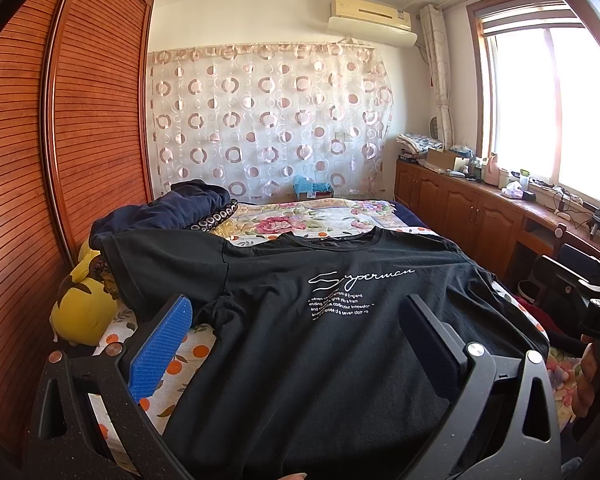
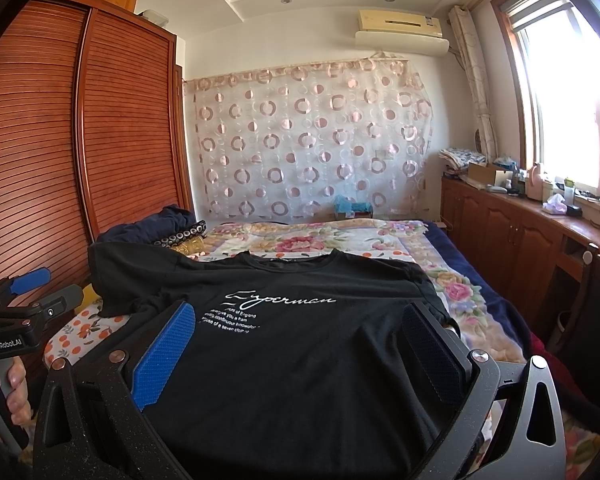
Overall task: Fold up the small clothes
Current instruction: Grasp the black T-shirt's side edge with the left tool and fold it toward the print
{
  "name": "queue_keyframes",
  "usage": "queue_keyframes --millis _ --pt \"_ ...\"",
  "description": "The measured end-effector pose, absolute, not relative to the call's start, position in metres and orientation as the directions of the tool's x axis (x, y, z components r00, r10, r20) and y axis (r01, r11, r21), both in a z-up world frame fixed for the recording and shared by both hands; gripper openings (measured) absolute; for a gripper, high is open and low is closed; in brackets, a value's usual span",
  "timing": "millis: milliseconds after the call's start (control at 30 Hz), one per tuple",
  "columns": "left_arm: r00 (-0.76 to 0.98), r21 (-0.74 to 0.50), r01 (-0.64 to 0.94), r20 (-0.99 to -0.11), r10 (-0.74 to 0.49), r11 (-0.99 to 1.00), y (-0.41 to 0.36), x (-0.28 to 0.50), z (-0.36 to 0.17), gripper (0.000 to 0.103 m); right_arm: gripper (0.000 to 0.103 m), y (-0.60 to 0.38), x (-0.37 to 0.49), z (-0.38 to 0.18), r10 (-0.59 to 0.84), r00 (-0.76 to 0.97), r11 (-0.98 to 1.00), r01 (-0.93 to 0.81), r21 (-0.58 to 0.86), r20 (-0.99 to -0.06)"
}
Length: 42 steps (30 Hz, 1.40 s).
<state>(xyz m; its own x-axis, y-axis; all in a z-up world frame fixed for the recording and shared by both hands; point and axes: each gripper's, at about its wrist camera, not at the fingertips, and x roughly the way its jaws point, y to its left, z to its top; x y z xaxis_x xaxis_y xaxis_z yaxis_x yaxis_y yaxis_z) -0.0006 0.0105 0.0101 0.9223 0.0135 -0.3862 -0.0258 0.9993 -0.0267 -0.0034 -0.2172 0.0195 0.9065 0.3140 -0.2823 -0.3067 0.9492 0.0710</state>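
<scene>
Left tongs and right tongs both gape wide, gripping nothing; black T-shirt lies spread beneath them on the bed.

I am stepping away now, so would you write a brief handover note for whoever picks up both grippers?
Left gripper: open, holding nothing, fingers over the near part of the shirt.
Right gripper: open, holding nothing, also over the near part.
Black T-shirt: spread face up on the bed, print showing, collar at the far end, both sleeves out.
Done: shirt laid out, apart from some wrinkles.
Left: every fold; probably begin with a sleeve side.
</scene>
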Motion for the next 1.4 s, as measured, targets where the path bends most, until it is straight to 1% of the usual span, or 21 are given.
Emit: queue_keyframes --millis 200,267,500,700,900,967,1033,1067,1100,1133,1200,1233,1300,1367,1400 --pt "0.908 -0.027 -0.036 -0.418 0.021 0.999 0.029 0.001 0.017 0.103 0.103 -0.209 0.005 0.016 0.358 0.883 0.933 -0.351 0.08 -0.304" --pt "0.902 -0.028 -0.051 -0.43 0.034 0.998 0.029 0.004 0.009 0.103 0.103 -0.203 0.01 0.013 0.377 0.872 0.925 -0.374 0.071 -0.313" --pt "0.868 -0.034 -0.119 -0.488 0.087 0.992 0.074 0.022 -0.023 0.103 0.103 -0.172 0.041 0.005 0.435 0.824 0.888 -0.459 0.022 -0.364" --pt "0.842 -0.052 -0.159 -0.528 0.108 0.986 0.107 0.034 -0.041 0.103 0.103 -0.164 0.061 0.002 0.498 0.785 0.85 -0.526 0.03 -0.368" --pt "0.826 -0.019 -0.181 -0.546 0.142 0.983 0.138 0.051 -0.05 0.103 0.103 -0.16 0.089 -0.005 0.578 0.723 0.793 -0.607 0.051 -0.377" --pt "0.817 -0.012 -0.189 -0.557 0.151 0.982 0.149 0.057 -0.052 0.103 0.103 -0.157 0.099 -0.007 0.587 0.709 0.779 -0.627 0.032 -0.391" --pt "0.813 -0.023 -0.187 -0.565 0.142 0.982 0.159 0.062 -0.054 0.103 0.103 -0.159 0.112 -0.008 0.606 0.681 0.761 -0.646 0.052 -0.412" --pt "0.811 -0.037 -0.185 -0.57 0.131 0.982 0.168 0.066 -0.054 0.102 0.103 -0.158 0.12 -0.008 0.613 0.67 0.755 -0.652 0.063 -0.418" --pt "0.809 -0.047 -0.184 -0.575 0.124 0.982 0.173 0.069 -0.055 0.097 0.103 -0.157 0.126 -0.008 0.621 0.658 0.749 -0.658 0.076 -0.426" --pt "0.804 -0.058 -0.183 -0.583 0.116 0.981 0.181 0.075 -0.056 0.096 0.103 -0.159 0.134 -0.01 0.63 0.638 0.74 -0.666 0.094 -0.442" --pt "0.796 -0.077 -0.175 -0.598 0.095 0.981 0.192 0.084 -0.057 0.086 0.103 -0.156 0.148 -0.011 0.641 0.61 0.727 -0.676 0.117 -0.466" --pt "0.792 -0.092 -0.168 -0.606 0.079 0.981 0.2 0.09 -0.059 0.084 0.103 -0.156 0.155 -0.013 0.641 0.595 0.725 -0.677 0.128 -0.485" --pt "0.779 -0.109 -0.168 -0.624 0.064 0.98 0.207 0.099 -0.062 0.075 0.103 -0.159 0.168 -0.017 0.625 0.573 0.73 -0.669 0.137 -0.53" --pt "0.768 -0.131 -0.173 -0.639 0.05 0.976 0.217 0.11 -0.066 0.067 0.103 -0.164 0.178 -0.019 0.615 0.559 0.733 -0.666 0.141 -0.556" --pt "0.766 -0.14 -0.172 -0.641 0.043 0.975 0.219 0.113 -0.066 0.066 0.103 -0.168 0.181 -0.02 0.606 0.558 0.737 -0.662 0.136 -0.567"
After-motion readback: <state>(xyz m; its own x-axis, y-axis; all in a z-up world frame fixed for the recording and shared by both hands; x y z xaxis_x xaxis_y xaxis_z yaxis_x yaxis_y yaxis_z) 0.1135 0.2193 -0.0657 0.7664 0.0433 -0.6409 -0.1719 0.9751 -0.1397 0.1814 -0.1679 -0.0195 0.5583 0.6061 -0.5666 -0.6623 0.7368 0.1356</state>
